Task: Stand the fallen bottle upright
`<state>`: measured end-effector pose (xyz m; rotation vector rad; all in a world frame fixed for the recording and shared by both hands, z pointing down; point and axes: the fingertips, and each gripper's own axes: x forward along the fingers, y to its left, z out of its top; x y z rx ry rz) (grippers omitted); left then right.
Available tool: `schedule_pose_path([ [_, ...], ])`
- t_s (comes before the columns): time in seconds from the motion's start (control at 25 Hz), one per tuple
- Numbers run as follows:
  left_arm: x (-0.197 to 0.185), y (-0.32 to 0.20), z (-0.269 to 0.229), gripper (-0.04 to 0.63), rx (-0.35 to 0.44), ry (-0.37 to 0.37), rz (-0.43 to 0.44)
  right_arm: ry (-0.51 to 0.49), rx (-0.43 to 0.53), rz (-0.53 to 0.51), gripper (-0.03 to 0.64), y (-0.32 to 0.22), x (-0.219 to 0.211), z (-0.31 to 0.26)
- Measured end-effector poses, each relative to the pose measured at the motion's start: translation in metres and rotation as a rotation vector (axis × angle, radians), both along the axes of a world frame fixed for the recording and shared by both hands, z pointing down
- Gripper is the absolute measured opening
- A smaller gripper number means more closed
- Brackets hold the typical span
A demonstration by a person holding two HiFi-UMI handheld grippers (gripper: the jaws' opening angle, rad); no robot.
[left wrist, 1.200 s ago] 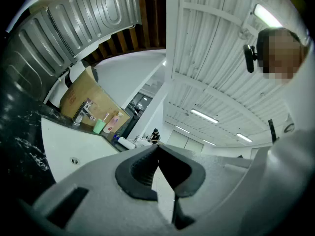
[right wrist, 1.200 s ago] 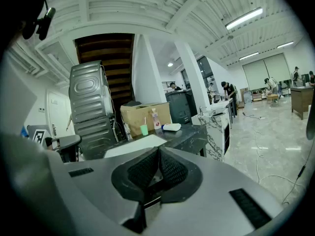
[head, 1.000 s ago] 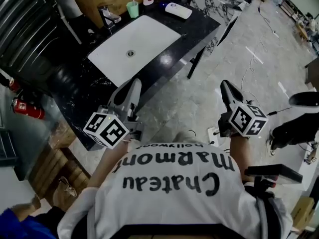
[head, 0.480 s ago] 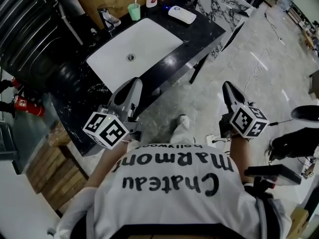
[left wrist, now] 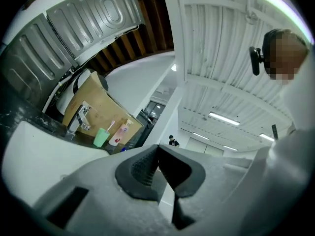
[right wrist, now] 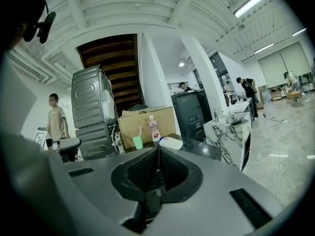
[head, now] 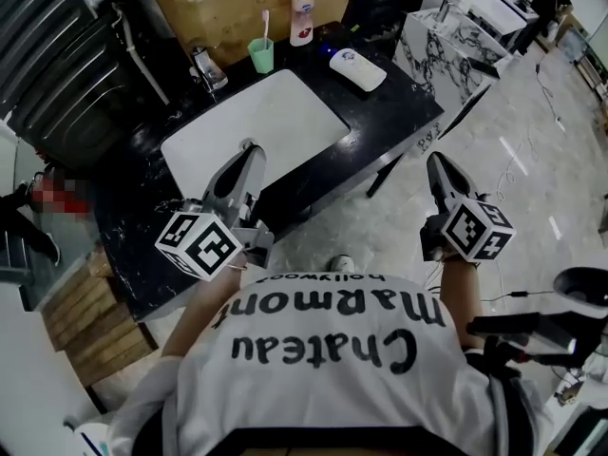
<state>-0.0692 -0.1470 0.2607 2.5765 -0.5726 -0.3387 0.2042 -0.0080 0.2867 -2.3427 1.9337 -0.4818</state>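
The fallen bottle (head: 358, 68) is white and lies on its side on the black counter (head: 399, 112), right of the white sink (head: 252, 126). It also shows small and far off in the right gripper view, fallen bottle (right wrist: 170, 142). My left gripper (head: 249, 155) hovers at the sink's near edge, shut and empty, and my left gripper (left wrist: 157, 154) shows its pads meeting. My right gripper (head: 439, 164) hangs over the floor right of the counter, shut with nothing in it; my right gripper (right wrist: 158, 163) points toward the counter.
An upright pump bottle (head: 302, 14), a green cup (head: 260, 53) with a toothbrush and a faucet (head: 205, 65) stand behind the sink, before a cardboard box (head: 237, 3). A marble-patterned cabinet (head: 446, 41) stands right of the counter. People stand in the distance.
Both grippers and the person have moved forward toward the counter; the sink and the fallen bottle now sit closer in the head view. Both grippers stay shut.
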Motion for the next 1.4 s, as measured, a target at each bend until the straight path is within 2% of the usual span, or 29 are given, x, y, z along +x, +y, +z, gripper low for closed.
schedule_pose_path([
  [0.4, 0.082, -0.043, -0.002, 0.014, -0.005, 0.058, -0.128, 0.016, -0.017, -0.125, 0.015, -0.071, 0.101, -0.001],
  [0.56, 0.104, -0.053, 0.008, 0.014, -0.021, 0.041, -0.165, 0.012, -0.033, -0.17, 0.015, -0.089, 0.121, 0.005],
  [0.76, 0.125, -0.061, 0.024, 0.014, -0.053, -0.004, -0.171, -0.025, -0.059, -0.205, 0.015, -0.109, 0.134, 0.026],
  [1.04, 0.131, -0.087, 0.042, 0.014, -0.086, -0.029, -0.202, -0.075, -0.061, -0.284, 0.015, -0.15, 0.136, 0.042],
  [1.4, 0.141, -0.138, 0.058, 0.014, -0.134, -0.038, -0.242, -0.058, -0.104, -0.362, 0.015, -0.225, 0.14, 0.05],
])
